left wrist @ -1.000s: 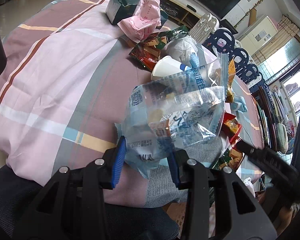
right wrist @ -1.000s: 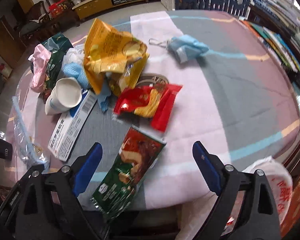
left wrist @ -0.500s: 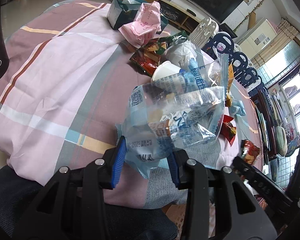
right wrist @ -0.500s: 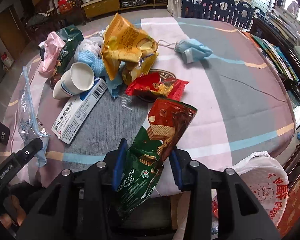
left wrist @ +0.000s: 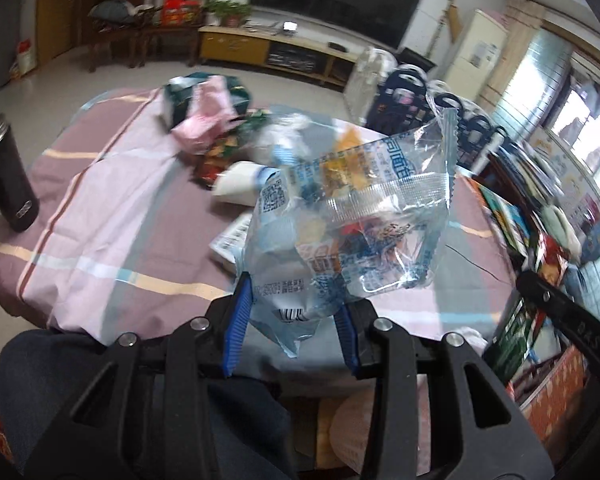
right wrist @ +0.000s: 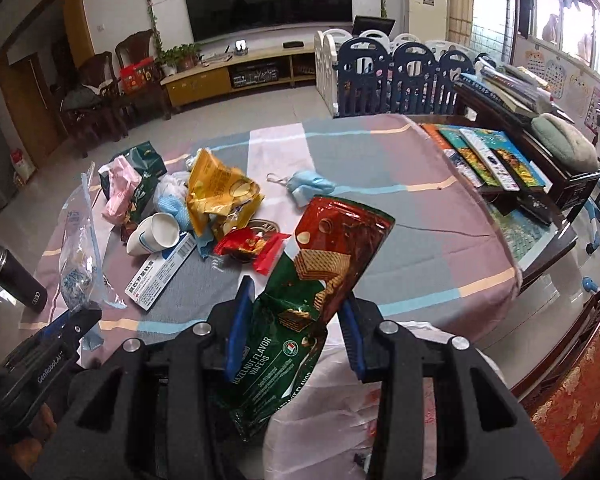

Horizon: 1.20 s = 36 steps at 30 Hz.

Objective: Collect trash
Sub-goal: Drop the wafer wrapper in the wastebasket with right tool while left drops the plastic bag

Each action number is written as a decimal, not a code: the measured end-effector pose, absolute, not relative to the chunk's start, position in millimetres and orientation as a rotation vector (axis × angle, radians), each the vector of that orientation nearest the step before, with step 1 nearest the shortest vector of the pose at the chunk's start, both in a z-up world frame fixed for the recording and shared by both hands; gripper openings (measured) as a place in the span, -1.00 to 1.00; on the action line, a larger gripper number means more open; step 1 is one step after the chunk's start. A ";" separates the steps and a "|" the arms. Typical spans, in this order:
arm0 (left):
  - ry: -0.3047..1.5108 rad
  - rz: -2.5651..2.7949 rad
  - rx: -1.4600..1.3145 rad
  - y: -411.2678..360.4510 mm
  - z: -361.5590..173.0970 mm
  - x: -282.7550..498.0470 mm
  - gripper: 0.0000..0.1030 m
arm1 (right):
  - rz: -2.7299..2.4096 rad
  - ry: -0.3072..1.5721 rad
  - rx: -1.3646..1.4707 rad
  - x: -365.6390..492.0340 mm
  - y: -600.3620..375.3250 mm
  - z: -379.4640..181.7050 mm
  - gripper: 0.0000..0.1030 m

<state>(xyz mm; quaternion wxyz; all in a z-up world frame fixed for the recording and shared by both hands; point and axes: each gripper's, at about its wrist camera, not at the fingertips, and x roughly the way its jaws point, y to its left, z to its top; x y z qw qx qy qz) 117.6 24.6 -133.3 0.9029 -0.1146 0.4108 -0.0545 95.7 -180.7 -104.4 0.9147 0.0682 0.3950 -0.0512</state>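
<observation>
Left gripper (left wrist: 292,320) clamped on clear crinkly plastic bag (left wrist: 352,216), raised above table. Right gripper (right wrist: 294,328) pinching green-red foil wafer wrapper (right wrist: 320,280). Advice: hold both grips firm until over white trash bag (right wrist: 340,392) below table edge.

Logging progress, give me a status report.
Left gripper shut on clear plastic wrapper. Right gripper shut on hazelnut wafer packet. Litter pile remains on table.

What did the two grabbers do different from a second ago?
The right gripper closed on the hazelnut wafer wrapper and lifted it off the table. The left gripper still clamps the clear plastic bag, raised higher. The trash pile stayed put.
</observation>
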 end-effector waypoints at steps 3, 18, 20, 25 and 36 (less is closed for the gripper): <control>0.855 -0.193 -0.196 -5.2 -124.8 102.0 -0.22 | -0.149 0.785 0.152 72.4 -212.1 -91.7 -0.20; 0.785 -0.302 -0.102 -64.6 -91.3 52.5 -0.22 | -0.216 0.888 0.165 4.4 -286.3 -106.5 -0.20; 0.770 -0.296 -0.102 -65.1 -87.0 50.7 -0.22 | -0.199 0.930 0.159 2.4 -282.5 -122.1 -0.20; 0.751 -0.289 -0.094 -70.0 -79.4 46.6 -0.22 | -0.185 1.030 0.144 3.2 -274.4 -158.5 -0.18; 0.741 -0.295 -0.063 -76.1 -77.0 43.0 -0.22 | -0.226 1.086 0.255 -1.2 -300.4 -174.5 0.43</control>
